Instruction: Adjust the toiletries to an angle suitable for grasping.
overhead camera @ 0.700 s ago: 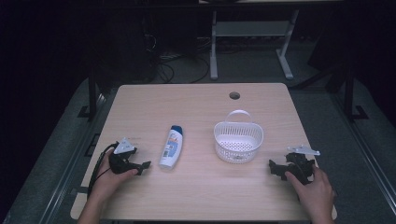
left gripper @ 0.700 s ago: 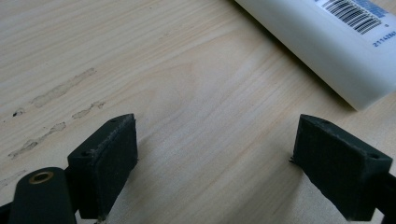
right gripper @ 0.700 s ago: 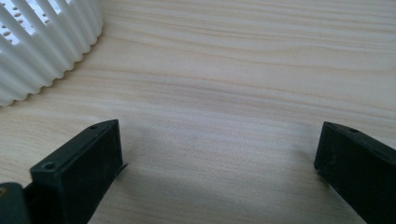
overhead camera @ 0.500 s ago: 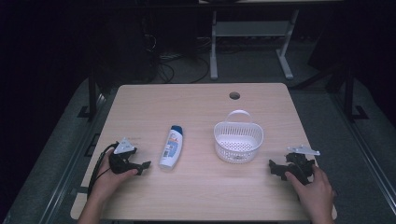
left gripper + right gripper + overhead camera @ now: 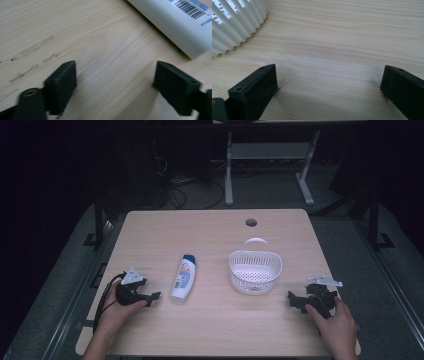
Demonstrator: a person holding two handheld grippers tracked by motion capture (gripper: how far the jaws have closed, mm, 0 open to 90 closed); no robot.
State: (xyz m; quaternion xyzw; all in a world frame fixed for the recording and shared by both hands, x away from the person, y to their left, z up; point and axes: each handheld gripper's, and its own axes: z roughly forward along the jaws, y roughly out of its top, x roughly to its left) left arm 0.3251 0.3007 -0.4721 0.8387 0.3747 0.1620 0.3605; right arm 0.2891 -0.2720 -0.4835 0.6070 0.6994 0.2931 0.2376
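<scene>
Comparing with a moment ago, nothing has shifted: the left gripper (image 5: 150,296) rests on the table (image 5: 210,235) with jaws apart and empty, just beside the white bottle (image 5: 183,278), which lies flat. Across the table, the right gripper (image 5: 295,301) sits equally idle, jaws wide, near the white basket (image 5: 255,270); no handling has begun.
</scene>
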